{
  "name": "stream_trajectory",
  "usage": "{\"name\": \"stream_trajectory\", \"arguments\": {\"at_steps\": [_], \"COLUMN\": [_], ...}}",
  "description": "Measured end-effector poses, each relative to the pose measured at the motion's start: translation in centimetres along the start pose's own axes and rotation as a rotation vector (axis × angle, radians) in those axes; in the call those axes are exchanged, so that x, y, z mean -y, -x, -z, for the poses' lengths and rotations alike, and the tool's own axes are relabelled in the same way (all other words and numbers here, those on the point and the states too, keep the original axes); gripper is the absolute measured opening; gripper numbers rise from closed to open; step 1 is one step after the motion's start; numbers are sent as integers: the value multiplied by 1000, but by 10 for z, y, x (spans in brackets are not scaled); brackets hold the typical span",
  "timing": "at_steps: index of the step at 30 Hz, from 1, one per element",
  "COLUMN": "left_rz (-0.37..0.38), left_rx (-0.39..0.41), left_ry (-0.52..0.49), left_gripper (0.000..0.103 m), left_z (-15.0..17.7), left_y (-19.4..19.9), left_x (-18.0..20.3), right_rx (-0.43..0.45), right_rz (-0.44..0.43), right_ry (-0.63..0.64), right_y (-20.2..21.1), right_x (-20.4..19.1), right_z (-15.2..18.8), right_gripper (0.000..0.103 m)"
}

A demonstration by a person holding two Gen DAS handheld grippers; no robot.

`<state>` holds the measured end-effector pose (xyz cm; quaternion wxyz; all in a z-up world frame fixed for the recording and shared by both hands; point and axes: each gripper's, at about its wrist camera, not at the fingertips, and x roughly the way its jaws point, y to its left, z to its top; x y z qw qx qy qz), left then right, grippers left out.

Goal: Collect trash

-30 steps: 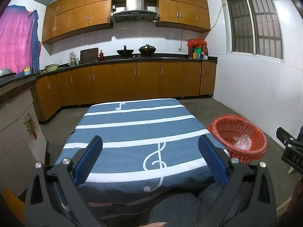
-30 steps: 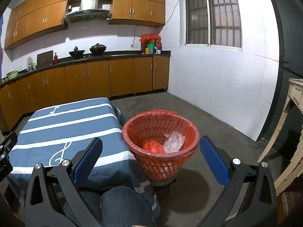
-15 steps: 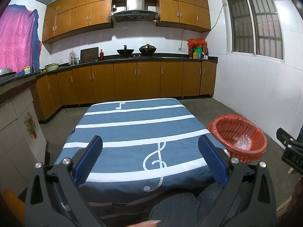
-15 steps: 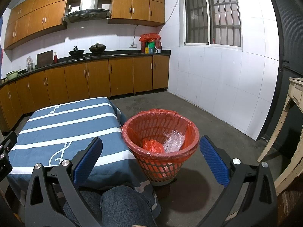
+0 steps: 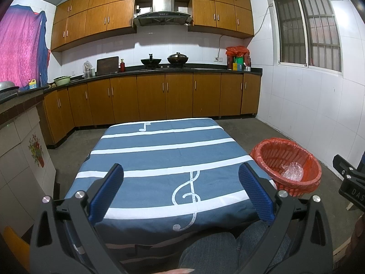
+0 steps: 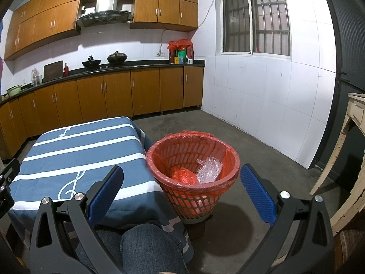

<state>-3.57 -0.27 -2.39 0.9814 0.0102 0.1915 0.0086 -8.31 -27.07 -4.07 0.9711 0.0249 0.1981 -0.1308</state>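
Hovering over the blue striped tablecloth, the left gripper is spread and empty; the red basket stands right of the table. Right view: the right gripper, spread wide, frames the basket, which holds a red bag and bubble wrap.

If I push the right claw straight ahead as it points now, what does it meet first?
Probably the red basket: it sits between the open right claw fingers, just ahead. Depth is unclear, so it might pass over the rim.
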Motion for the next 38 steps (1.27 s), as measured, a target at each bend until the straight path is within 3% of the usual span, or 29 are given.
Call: {"name": "stream_trajectory", "arguments": {"at_steps": [38], "left_rz": [6], "left_rx": [-10], "left_ry": [-5], "left_gripper": [99], "left_z": [6], "left_y": [-4], "left_x": [6], "right_rx": [-4], "right_rz": [0], "right_ry": [-2], "right_y": [0], "right_x": [1], "right_z": [3], "right_gripper": [101]}}
